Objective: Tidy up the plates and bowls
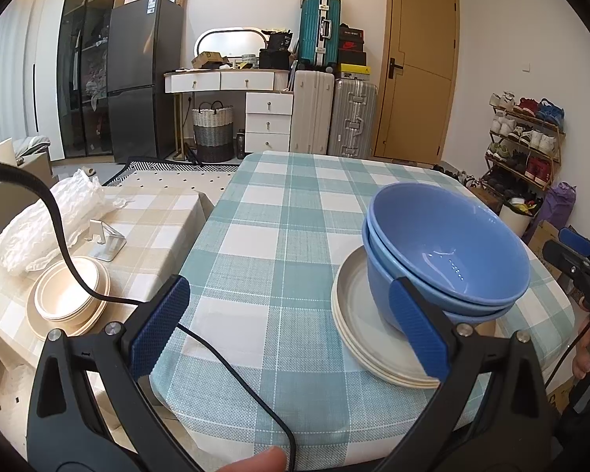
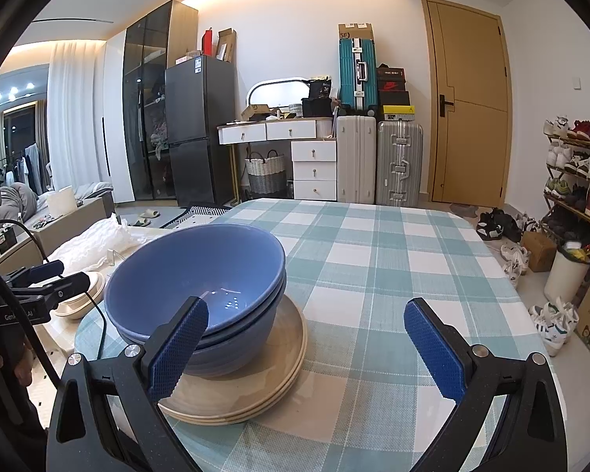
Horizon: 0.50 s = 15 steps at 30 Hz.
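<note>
Two nested blue bowls (image 1: 448,251) (image 2: 196,287) sit on a stack of cream plates (image 1: 358,326) (image 2: 255,389) on the teal checked table (image 1: 279,236) (image 2: 373,259). My left gripper (image 1: 291,322) is open, left of the stack, its right finger just in front of the bowls. My right gripper (image 2: 314,346) is open too, right of the stack, its left finger before the bowls' near rim. A second stack of cream bowls on a plate (image 1: 69,295) (image 2: 78,299) rests on the beige checked side table (image 1: 145,216).
White bubble wrap (image 1: 47,220) and a metal stand (image 1: 106,240) lie on the side table. A black cable (image 1: 224,358) trails over the table's near left corner. Suitcases (image 1: 334,114), a door, a fridge (image 1: 137,78) and a shoe rack (image 1: 527,145) line the far walls.
</note>
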{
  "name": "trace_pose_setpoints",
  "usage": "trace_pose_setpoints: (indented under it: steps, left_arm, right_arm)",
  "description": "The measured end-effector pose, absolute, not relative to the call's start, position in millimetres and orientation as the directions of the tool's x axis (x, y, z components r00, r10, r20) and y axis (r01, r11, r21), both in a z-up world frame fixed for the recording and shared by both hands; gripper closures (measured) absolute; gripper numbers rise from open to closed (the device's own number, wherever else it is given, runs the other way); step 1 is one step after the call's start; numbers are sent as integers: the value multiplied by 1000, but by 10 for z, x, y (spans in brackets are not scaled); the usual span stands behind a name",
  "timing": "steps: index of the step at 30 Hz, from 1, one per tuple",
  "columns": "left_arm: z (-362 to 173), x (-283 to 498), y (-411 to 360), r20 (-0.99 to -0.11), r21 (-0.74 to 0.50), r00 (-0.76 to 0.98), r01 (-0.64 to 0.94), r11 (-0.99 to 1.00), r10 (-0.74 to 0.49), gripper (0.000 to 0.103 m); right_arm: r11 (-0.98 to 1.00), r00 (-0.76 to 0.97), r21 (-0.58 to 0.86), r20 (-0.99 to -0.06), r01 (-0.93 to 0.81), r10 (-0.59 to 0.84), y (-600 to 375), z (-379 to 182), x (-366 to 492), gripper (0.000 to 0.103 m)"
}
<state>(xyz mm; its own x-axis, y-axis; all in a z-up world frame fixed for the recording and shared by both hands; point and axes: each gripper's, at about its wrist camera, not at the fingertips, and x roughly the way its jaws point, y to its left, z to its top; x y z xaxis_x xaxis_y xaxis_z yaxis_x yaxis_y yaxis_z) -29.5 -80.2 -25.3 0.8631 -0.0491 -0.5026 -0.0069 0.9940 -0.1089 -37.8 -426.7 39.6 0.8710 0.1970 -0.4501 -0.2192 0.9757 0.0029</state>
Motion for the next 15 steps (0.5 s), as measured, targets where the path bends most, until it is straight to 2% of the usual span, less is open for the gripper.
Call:
trace_pose_setpoints:
  steps: [15]
  left_arm:
    - [-302, -265, -792, -507, -91, 861, -5, 996, -42, 2]
  right_arm:
    - [978, 875, 11, -446, -208, 191, -4280, 418, -346, 1]
